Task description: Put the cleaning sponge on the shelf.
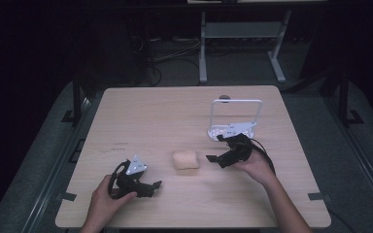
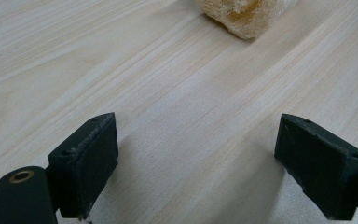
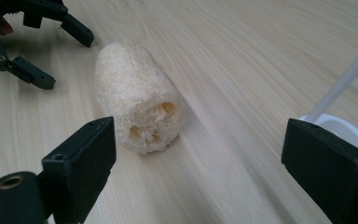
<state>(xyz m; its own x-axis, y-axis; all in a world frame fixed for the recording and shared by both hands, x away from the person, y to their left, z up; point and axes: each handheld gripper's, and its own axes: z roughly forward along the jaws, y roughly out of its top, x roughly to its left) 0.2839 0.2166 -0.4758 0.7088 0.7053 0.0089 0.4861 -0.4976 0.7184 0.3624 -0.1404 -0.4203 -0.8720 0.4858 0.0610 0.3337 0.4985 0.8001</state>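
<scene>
While the loofah sponge point(image 1: 186, 159) lies at the frame's centre on the worktop point(image 1: 150, 116), between the empty, wide-open left gripper point(image 1: 151, 185) and right gripper point(image 1: 212, 159), it looks light, springy, best pinched across its middle.

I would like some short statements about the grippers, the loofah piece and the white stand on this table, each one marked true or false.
1. The loofah piece lies on the table between the two grippers. True.
2. The left gripper is shut on the loofah piece. False: its jaws are open with bare wood between them.
3. The right gripper is open. True.
4. The white stand is at the person's left. False: it stands at the right, behind the right gripper.
5. The loofah piece stands upright. False: it lies on its side.
</scene>
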